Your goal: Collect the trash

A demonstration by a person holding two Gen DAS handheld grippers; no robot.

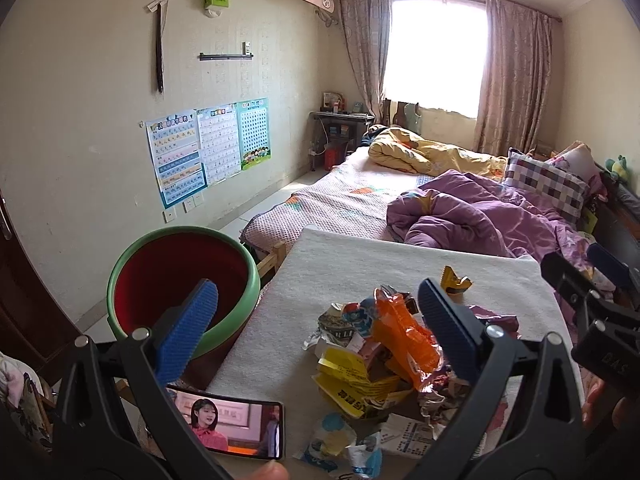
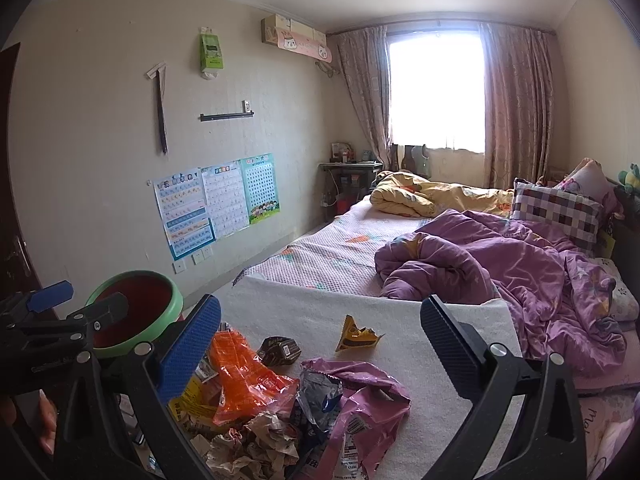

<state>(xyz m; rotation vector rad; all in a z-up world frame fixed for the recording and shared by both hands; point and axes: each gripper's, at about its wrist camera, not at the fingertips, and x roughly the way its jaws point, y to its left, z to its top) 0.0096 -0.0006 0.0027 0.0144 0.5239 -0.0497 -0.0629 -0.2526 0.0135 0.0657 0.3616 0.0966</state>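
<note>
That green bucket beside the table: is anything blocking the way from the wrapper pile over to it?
Nothing visible does. The bucket stands open-topped just left of the white-covered table, and the wrapper pile lies near that edge. Only the phone sits nearby, closer to the camera.

The bin (image 1: 182, 292) is green outside, red inside. An orange wrapper (image 1: 404, 332) tops the trash. The quilt (image 2: 500, 264) is purple, the pillow (image 2: 556, 212) checked.

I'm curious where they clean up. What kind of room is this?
Most likely a bedroom at home. There is a bed with a rumpled purple quilt and a checked pillow, curtains at the window, and learning posters on the wall.
</note>
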